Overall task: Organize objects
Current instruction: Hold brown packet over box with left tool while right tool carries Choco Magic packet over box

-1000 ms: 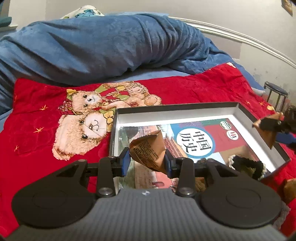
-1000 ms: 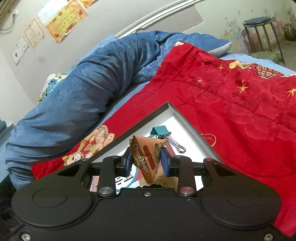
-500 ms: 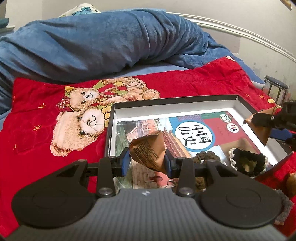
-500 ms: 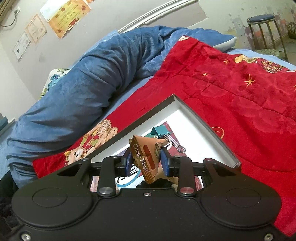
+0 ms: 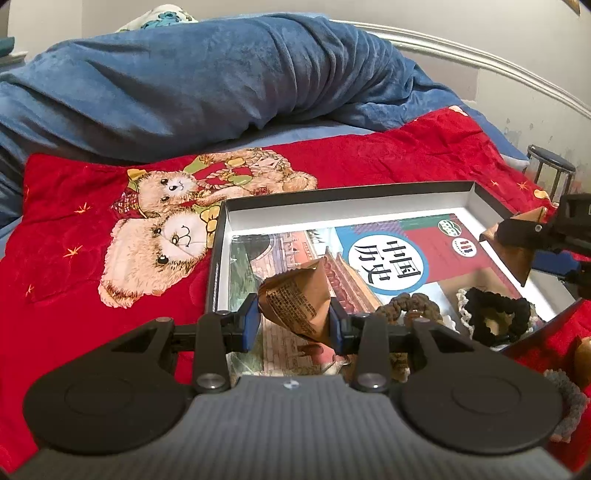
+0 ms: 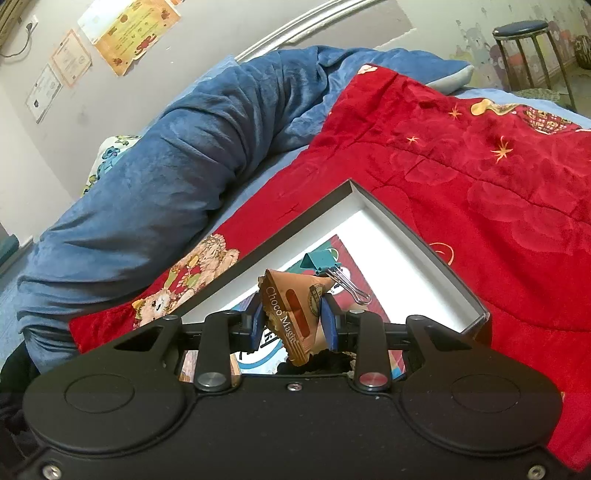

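Between each pair of blue pads, a brown snack packet is sitting clamped.
Left gripper is gripping its packet over the box; right gripper is gripping the Choco Magic packet.

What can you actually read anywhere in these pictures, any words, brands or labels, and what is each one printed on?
"Choco Magic": on the brown snack packet held in the right hand-held gripper.
"中国历史": in the white circle on the book cover lying in the box.
Small print on the packet in the left hand-held gripper: too small to read.
Wall certificates: too blurred.
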A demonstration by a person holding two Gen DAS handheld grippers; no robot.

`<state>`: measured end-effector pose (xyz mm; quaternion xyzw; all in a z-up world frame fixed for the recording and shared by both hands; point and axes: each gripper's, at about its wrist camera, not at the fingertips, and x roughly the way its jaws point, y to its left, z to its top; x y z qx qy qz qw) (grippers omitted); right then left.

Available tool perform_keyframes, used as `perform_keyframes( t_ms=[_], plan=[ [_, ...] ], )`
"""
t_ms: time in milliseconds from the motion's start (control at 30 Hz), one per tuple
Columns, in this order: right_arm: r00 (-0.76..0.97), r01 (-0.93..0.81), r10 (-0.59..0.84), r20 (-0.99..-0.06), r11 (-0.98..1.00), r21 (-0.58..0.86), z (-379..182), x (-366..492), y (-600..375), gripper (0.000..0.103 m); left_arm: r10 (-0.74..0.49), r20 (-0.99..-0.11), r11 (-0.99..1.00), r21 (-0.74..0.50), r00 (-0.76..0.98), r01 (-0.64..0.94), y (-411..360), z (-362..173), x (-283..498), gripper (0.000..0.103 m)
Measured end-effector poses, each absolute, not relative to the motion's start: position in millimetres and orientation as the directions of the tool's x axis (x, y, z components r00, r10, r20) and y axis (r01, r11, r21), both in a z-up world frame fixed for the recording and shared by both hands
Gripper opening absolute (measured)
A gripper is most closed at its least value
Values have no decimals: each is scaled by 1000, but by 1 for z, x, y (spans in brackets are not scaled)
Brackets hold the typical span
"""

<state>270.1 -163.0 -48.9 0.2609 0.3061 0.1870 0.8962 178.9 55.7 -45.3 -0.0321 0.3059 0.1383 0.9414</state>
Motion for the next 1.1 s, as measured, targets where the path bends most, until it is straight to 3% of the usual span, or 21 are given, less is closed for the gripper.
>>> perform_keyframes(
  t_ms=[1100],
  plan=[
    [741,-179,493,-455,799,574,-48,268,-161,31,240,-586,962,36,774,-271,53,-46,180,43]
  ],
)
